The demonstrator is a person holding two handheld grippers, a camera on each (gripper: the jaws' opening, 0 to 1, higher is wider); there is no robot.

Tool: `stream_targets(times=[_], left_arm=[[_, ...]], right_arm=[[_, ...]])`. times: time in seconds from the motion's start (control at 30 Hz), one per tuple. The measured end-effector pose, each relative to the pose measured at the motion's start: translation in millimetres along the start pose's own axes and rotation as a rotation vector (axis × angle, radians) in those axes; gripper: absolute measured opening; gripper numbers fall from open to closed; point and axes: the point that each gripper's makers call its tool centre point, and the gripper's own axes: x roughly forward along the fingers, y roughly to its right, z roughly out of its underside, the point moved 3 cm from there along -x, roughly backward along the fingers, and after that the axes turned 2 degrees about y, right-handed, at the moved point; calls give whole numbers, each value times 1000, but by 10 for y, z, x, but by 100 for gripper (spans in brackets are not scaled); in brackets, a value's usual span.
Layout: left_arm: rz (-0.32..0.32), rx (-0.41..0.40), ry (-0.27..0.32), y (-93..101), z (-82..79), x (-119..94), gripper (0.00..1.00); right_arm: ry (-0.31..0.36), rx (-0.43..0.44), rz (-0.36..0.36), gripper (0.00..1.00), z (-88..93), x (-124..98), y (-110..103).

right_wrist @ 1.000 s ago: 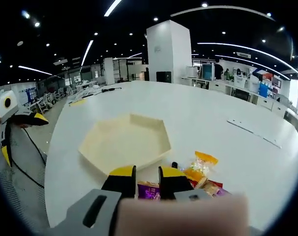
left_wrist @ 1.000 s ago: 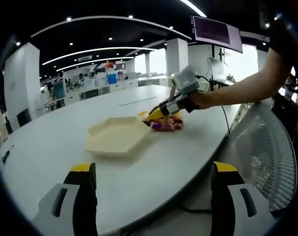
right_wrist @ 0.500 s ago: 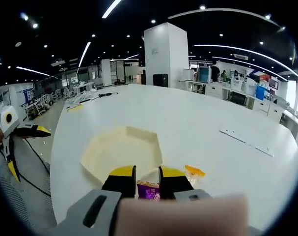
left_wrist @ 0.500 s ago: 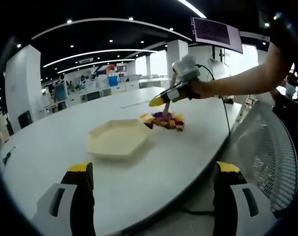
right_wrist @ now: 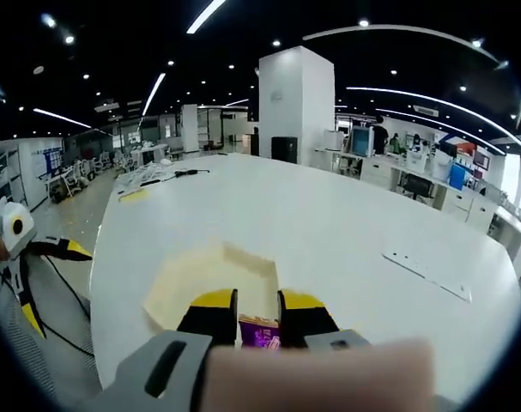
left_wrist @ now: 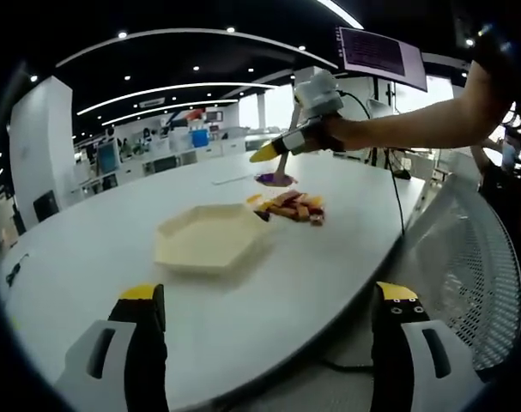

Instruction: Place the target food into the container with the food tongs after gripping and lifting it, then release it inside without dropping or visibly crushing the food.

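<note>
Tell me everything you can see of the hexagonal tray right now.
The hexagonal tray is pale cream, shallow, with a flat floor and low sloped walls; it looks like moulded pulp or plastic. It lies flat on the white table and looks empty. A pile of wrapped snacks lies close beside it; contact cannot be told. The right gripper, holding a purple packet, is raised with the tray's far rim beyond its tips.

— Left gripper [left_wrist: 262,296]?
— Low at 6 o'clock, jaws spread wide, gripping nothing.
— Right gripper [right_wrist: 257,311]?
— Raised at 1 o'clock in the left gripper view on an outstretched bare forearm [left_wrist: 414,129]; jaws nearly together, pinching a purple packet [right_wrist: 258,331].
</note>
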Motion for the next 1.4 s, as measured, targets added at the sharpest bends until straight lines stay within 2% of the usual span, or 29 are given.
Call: stream_targets(times=[0.33,0.43,0.63,0.83,1.13,1.4], left_arm=[[-8,-1,-4,-9,9,-2,97],[-13,5,11,-14,-9,-9,94],[-24,6,15,-32,-15,-2,99],[-17,3,14,-28,-15,-1,100],[-18,5,17,-34,-13,0,100],[-18,17,22,-39,-25,6,100]], right_arm=[[28,-17,-54,17,-287,289,-170],[32,-28,-72,18,-343,395,-237],[30,-25,-119,18,-378,635,-420],[41,-29,-142,21,-405,793,-543],[54,-27,-162,23,-438,826,-555],[55,-5,-106,23,-367,551,-266]])
